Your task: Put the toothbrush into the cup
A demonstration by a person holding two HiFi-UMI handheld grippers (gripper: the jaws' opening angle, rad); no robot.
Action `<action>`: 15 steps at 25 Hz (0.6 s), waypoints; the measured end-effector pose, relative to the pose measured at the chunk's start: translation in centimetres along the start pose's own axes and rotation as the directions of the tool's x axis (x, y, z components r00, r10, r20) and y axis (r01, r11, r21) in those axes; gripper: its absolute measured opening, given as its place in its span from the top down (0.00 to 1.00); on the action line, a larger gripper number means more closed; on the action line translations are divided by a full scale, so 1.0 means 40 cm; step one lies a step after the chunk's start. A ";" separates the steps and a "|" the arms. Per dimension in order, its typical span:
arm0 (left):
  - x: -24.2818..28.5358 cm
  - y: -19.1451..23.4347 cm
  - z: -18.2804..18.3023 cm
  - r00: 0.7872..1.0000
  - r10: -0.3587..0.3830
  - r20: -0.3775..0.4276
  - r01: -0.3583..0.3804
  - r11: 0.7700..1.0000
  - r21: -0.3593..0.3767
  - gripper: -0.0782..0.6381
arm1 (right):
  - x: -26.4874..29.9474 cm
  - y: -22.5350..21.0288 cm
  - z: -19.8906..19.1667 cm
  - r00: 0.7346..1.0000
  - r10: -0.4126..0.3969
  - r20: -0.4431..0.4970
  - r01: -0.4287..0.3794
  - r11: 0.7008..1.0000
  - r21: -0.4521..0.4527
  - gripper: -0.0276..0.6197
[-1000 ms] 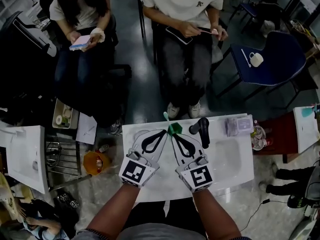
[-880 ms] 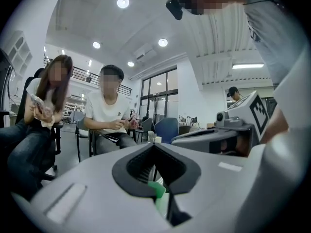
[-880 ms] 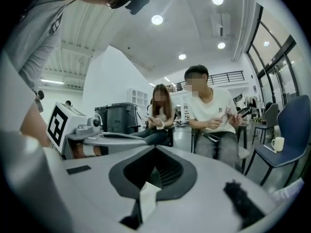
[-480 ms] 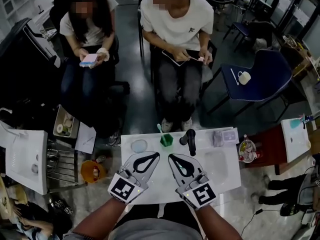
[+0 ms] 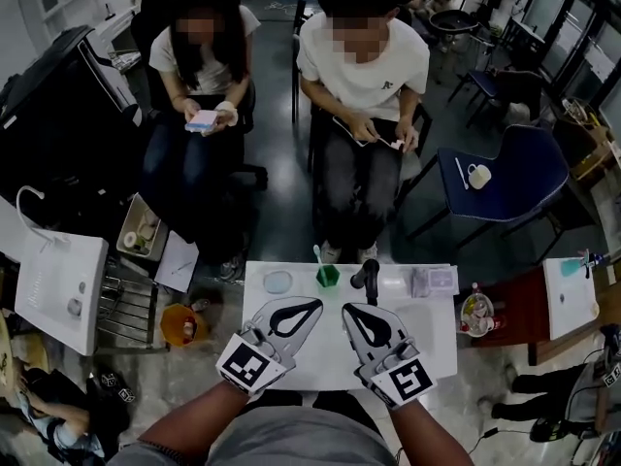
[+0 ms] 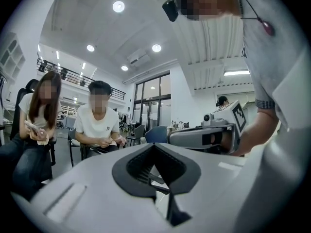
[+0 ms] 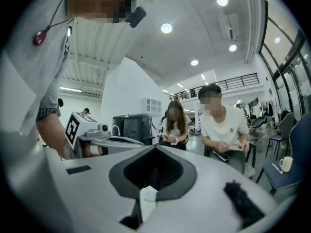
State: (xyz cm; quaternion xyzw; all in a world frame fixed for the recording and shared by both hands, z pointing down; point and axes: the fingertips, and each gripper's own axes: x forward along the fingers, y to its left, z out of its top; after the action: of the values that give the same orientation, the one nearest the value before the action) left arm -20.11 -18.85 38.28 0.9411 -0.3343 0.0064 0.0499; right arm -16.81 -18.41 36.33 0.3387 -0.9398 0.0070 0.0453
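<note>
The toothbrush (image 5: 316, 254) stands in the green cup (image 5: 328, 277) at the far edge of the worktop (image 5: 427, 348). The left gripper (image 5: 317, 306) and the right gripper (image 5: 346, 310) are both closed and empty, near the cup.

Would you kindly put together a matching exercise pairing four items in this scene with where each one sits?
Things:
1. green cup
2. white mug
3. round disc
4. clear box

Places:
A. on the seat of the blue chair
B. at the far right of the white table
C. on the table's far edge, with the toothbrush standing in it
D. on the table, just left of the cup

Pairs: 1-C, 2-A, 3-D, 4-B
</note>
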 end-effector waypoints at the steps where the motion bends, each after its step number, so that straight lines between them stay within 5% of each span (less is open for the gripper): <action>1: 0.000 -0.003 0.008 1.000 0.007 0.002 -0.007 1.000 -0.004 0.88 | 0.001 0.003 0.009 1.000 0.005 0.004 -0.005 1.000 -0.001 0.94; 10: 0.022 -0.021 0.031 0.999 0.009 0.036 -0.011 0.997 0.078 0.88 | -0.002 0.000 0.014 0.999 0.046 0.005 -0.046 0.999 -0.006 0.94; 15: 0.023 -0.023 0.045 0.999 0.049 0.017 -0.049 0.999 0.007 0.88 | -0.007 0.000 0.017 0.998 0.058 0.010 -0.058 0.998 0.000 0.94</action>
State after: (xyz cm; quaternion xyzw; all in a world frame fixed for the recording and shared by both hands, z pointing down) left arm -18.84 -18.90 36.44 0.9329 -0.3575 0.0007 0.0435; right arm -16.65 -18.28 35.62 0.3114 -0.9494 0.0068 0.0402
